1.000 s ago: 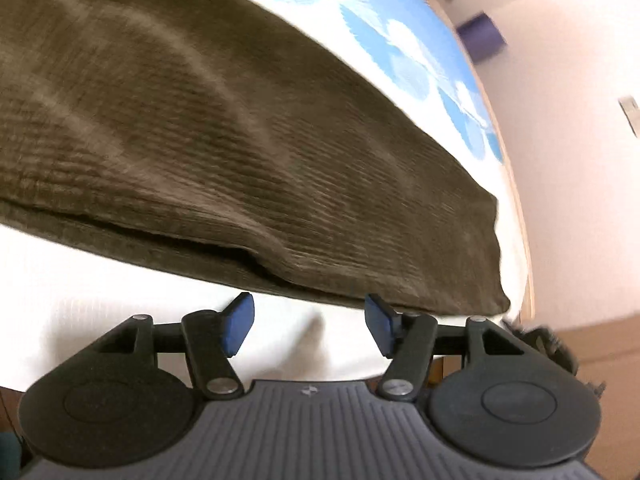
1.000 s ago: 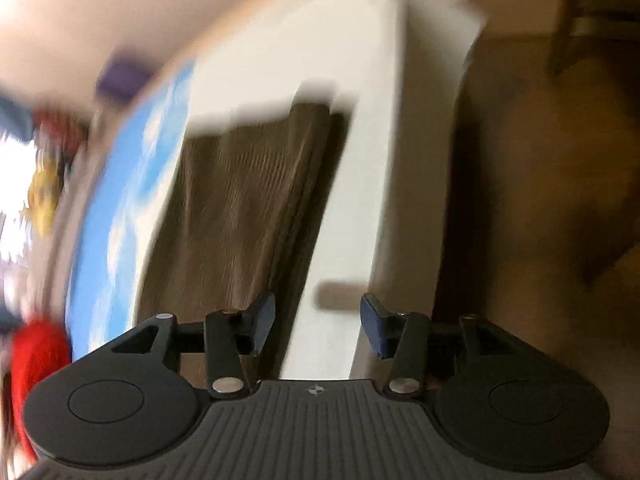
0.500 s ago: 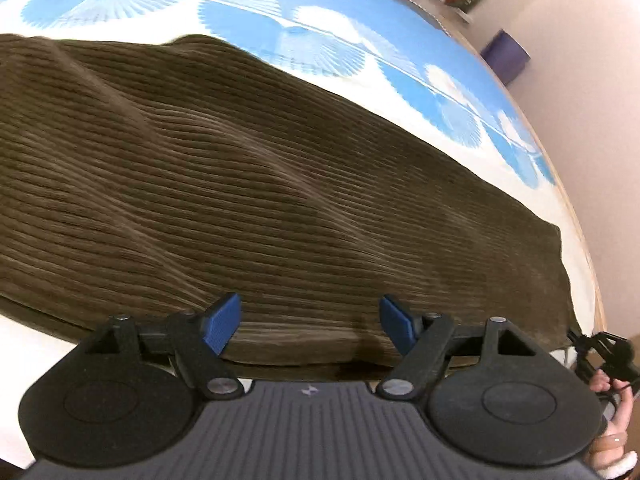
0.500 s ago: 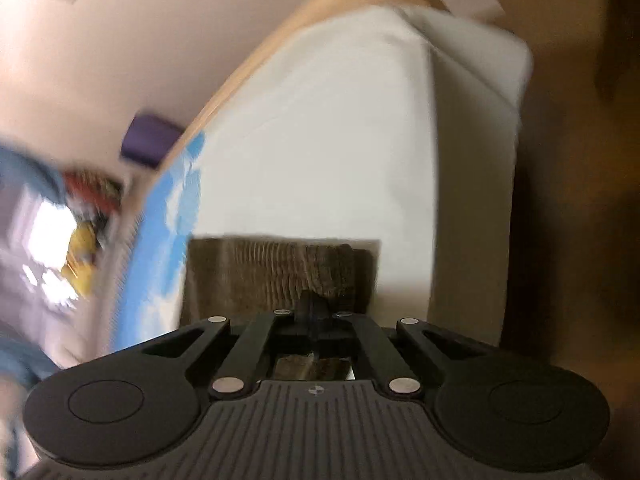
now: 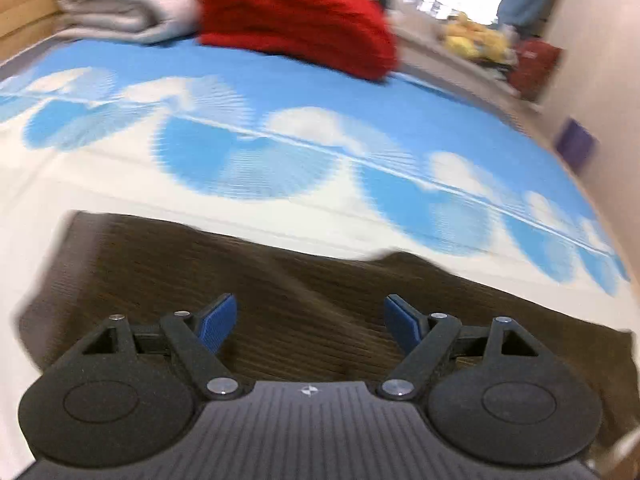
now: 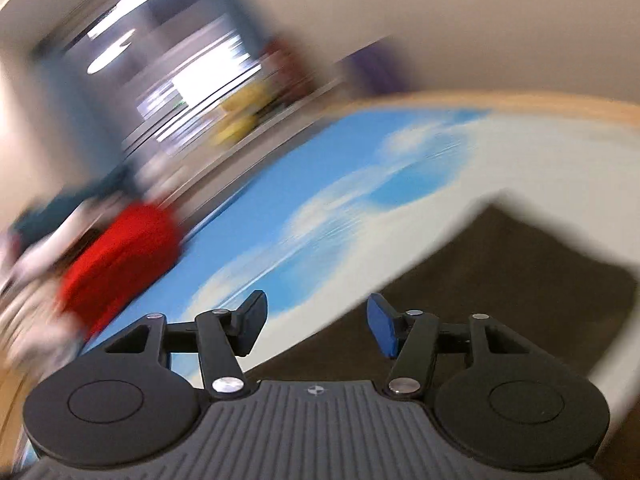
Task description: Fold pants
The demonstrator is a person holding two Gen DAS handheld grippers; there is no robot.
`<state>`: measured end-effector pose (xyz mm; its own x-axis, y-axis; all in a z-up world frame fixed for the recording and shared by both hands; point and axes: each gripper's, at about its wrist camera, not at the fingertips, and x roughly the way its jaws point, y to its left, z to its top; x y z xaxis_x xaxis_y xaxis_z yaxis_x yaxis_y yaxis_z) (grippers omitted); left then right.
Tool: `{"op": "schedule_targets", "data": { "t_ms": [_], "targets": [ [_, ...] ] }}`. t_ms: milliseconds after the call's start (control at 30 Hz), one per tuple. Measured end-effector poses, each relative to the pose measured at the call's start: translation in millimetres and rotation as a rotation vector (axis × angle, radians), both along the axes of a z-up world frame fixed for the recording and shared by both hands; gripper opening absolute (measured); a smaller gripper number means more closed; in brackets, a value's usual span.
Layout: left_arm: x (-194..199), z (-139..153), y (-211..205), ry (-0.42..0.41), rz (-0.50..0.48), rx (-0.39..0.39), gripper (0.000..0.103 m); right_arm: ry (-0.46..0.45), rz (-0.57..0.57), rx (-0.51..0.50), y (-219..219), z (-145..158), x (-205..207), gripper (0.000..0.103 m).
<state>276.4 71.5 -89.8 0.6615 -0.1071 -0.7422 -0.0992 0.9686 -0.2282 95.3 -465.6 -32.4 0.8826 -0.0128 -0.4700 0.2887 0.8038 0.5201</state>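
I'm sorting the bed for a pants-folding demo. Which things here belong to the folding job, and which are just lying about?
Part of the job:
- brown corduroy pants, flat on the sheet
- left gripper, jaws open above them
- right gripper, jaws open, empty

Just lying about:
- red folded blanket
- white bundle
- yellow items
- purple object

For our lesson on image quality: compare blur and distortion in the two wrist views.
Left wrist view: mild smear, corduroy pants ribs still readable, bedspread bowed by fisheye. Right wrist view: heavy streaking; only the hand-held gripper stays sharp.
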Motion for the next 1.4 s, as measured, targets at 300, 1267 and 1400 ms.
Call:
{"op": "schedule_targets", "data": {
  "t_ms": [300, 1267, 1400],
  "targets": [
    [7.6, -32.2, 141.6, 0.075, 0.08, -0.226, 0.079, 0.138, 0.591, -0.017, 176.2, -26.2, 161.6, 0.02],
    [4.1, -40.0, 159.8, 0.093, -0.05, -0.29, 0.078, 0.257, 0.933, -0.296, 323.3, -87.6, 245.4, 0.013],
    [3.5, -39.5, 160.3, 0.094, -0.041, -0.29, 0.078, 0.209, 0.856, -0.336, 331.1, -93.5, 247.0, 0.012]
  ]
}}
